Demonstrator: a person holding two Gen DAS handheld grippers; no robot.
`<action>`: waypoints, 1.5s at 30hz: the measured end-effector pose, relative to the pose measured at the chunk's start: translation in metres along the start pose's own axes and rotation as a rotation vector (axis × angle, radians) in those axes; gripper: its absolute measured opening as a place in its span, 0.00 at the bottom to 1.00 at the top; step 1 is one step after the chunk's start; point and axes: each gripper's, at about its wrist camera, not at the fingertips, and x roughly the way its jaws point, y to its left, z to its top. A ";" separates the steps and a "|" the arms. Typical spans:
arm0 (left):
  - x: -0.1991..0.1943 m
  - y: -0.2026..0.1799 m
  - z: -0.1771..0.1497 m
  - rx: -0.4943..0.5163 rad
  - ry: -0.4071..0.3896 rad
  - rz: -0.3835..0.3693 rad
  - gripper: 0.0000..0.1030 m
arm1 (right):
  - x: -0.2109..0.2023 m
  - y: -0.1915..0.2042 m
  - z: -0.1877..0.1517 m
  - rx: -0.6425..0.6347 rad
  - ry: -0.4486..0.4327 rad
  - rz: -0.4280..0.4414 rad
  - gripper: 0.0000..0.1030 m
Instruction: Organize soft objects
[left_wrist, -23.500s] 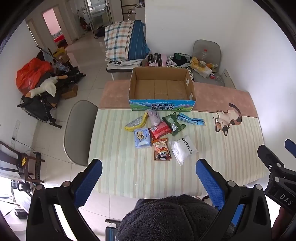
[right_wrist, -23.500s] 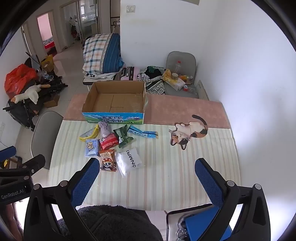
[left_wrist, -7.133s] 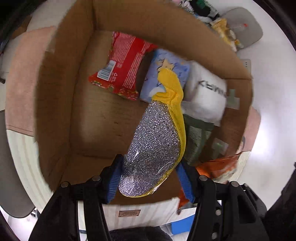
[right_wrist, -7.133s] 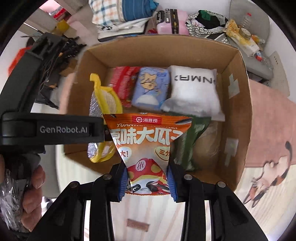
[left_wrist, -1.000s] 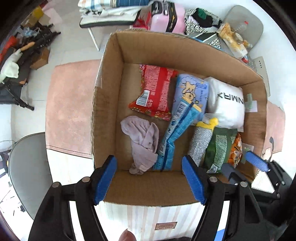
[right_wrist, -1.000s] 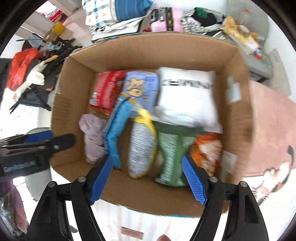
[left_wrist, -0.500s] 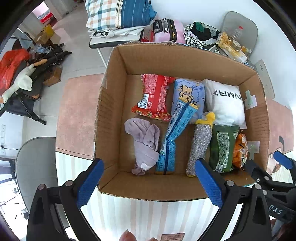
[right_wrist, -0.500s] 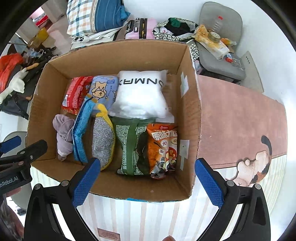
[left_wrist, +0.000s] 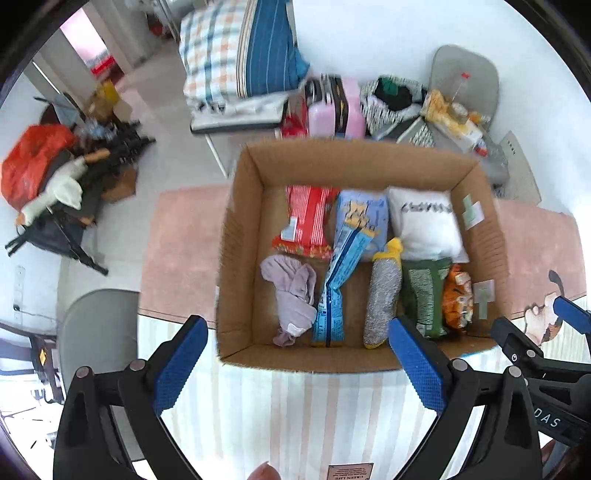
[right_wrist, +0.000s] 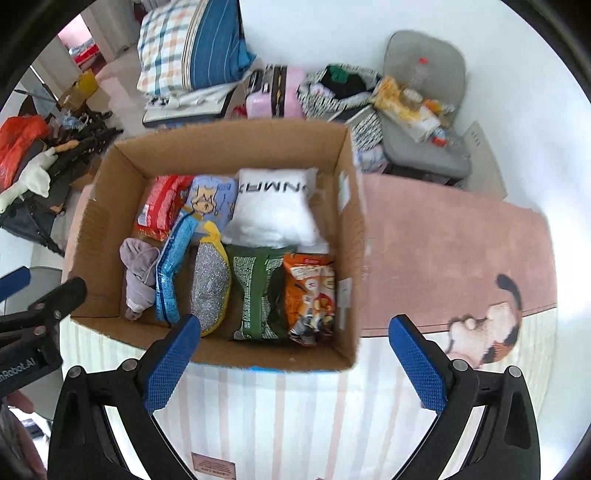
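Observation:
The cardboard box (left_wrist: 236, 254) (right_wrist: 351, 236) stands on the table and holds the soft items: a red packet (left_wrist: 306, 221), a light blue packet (left_wrist: 364, 210), a white pillow pack (left_wrist: 424, 225), a mauve cloth (left_wrist: 291, 295), a long blue packet (left_wrist: 336, 280), a silver-and-yellow scrubber (left_wrist: 382, 295), a green packet (left_wrist: 423, 299) and an orange snack bag (right_wrist: 312, 291). My left gripper (left_wrist: 297, 365) is open and empty above the box's near edge. My right gripper (right_wrist: 295, 365) is open and empty, also near the box's front.
The table has a striped cloth (left_wrist: 295, 413) and a pink mat with a cat figure (right_wrist: 491, 325). A grey chair (left_wrist: 96, 332) stands left of the table. Bedding, a pink case and another chair with clutter lie behind the box.
Both grippers have pulled back and up from the box, so it looks smaller and farther. The items in the box have not moved.

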 end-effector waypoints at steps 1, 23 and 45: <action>-0.009 0.000 -0.003 -0.001 -0.017 -0.003 0.98 | -0.007 -0.001 -0.003 0.001 -0.012 -0.003 1.00; -0.198 -0.002 -0.120 0.004 -0.269 -0.050 0.98 | -0.235 -0.015 -0.127 0.000 -0.276 0.060 1.00; -0.273 0.001 -0.155 -0.009 -0.370 -0.100 0.98 | -0.357 -0.032 -0.186 0.001 -0.446 -0.010 1.00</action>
